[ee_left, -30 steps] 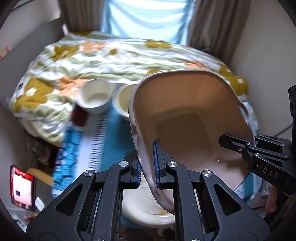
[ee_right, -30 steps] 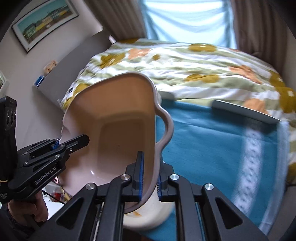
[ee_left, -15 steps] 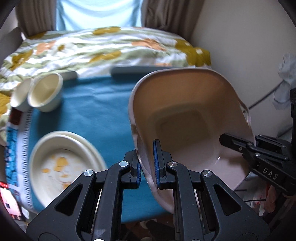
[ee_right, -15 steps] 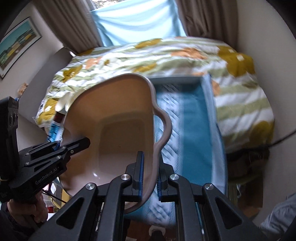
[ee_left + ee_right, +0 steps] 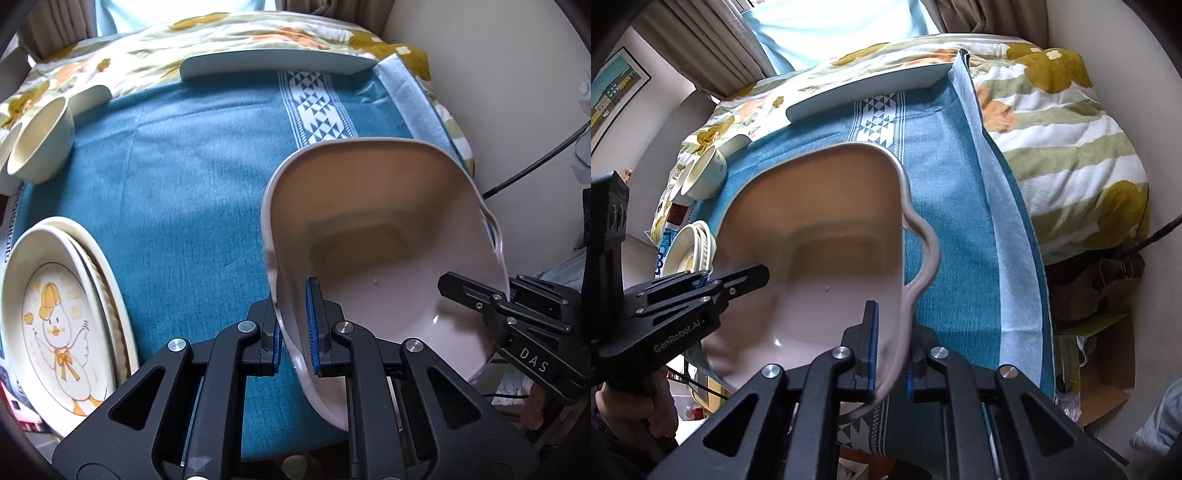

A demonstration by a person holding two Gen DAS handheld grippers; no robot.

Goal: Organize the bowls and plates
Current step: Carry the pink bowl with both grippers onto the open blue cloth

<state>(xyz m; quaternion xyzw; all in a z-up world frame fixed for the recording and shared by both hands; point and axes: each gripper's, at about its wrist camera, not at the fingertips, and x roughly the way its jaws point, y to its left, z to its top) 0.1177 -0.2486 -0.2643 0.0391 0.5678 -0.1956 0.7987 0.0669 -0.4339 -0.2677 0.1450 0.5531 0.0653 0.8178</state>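
Basin (image 5: 373, 236) clamped at opposite rims by left gripper (image 5: 293, 332) and right gripper (image 5: 891, 350), unplaced; plates (image 5: 59, 317) stacked, bowls (image 5: 37, 147) loose.

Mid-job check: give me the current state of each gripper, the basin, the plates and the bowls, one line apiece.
left gripper: shut on the basin's left rim.
right gripper: shut on the basin's right rim, by its handle.
pink basin: held up by both grippers, tilted, empty.
duck plate: stacked on other plates on the blue cloth.
small bowls: lying tipped, side by side, empty.
long white tray: resting at the cloth's far edge.
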